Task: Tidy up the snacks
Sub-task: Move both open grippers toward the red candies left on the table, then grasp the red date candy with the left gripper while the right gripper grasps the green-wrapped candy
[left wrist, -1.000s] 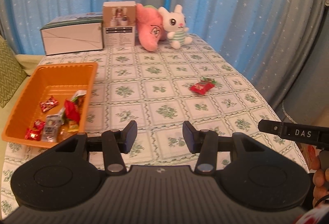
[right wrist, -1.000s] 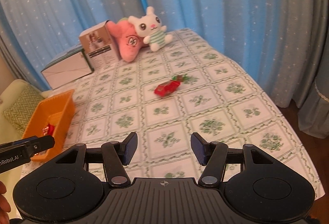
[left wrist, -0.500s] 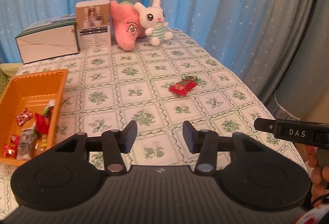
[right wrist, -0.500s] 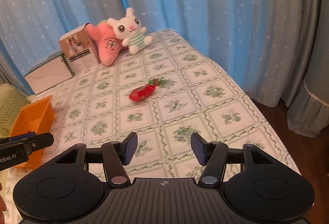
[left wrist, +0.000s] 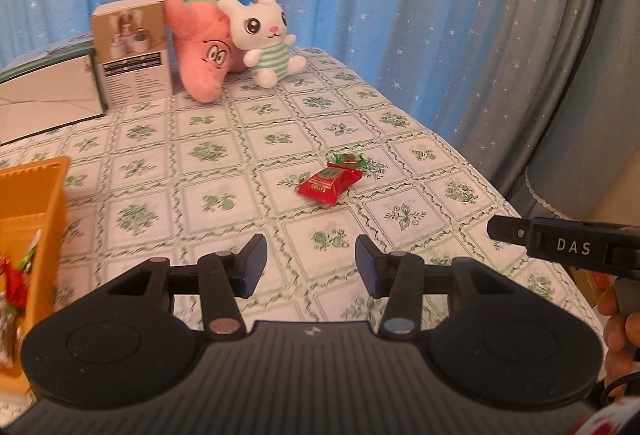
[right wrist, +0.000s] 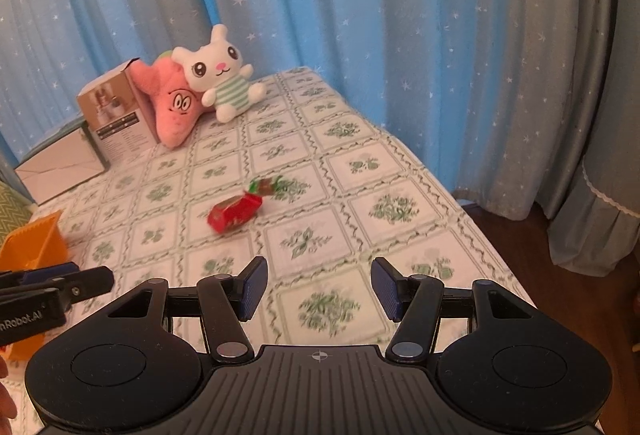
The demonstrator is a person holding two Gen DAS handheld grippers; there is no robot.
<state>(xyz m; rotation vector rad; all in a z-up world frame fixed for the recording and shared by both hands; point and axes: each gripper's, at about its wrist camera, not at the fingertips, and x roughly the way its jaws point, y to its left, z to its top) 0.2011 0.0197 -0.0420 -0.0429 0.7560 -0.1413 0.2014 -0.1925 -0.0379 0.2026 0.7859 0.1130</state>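
A red snack packet (left wrist: 329, 184) (right wrist: 236, 213) lies on the flowered tablecloth, with a small green-wrapped candy (left wrist: 349, 159) (right wrist: 265, 186) touching its far end. An orange basket (left wrist: 34, 211) (right wrist: 34, 245) at the left holds several wrapped snacks (left wrist: 12, 275). My left gripper (left wrist: 310, 265) hangs open over the cloth, short of the red packet, nothing between its fingers. My right gripper (right wrist: 318, 289) is open too, empty, nearer the table's right edge, with the packet ahead and to its left. Each gripper's tip shows at the edge of the other's view.
At the back stand a white flat box (left wrist: 44, 99), an upright carton (left wrist: 130, 51), a pink plush (left wrist: 202, 51) and a white bunny plush (left wrist: 266, 35). Blue starred curtains hang behind. The table's right edge (right wrist: 472, 219) drops to a dark floor.
Both grippers have moved right and lower toward the red packet, which now sits larger and closer. The orange basket has slid to the left edge of both views. Jaws unchanged.
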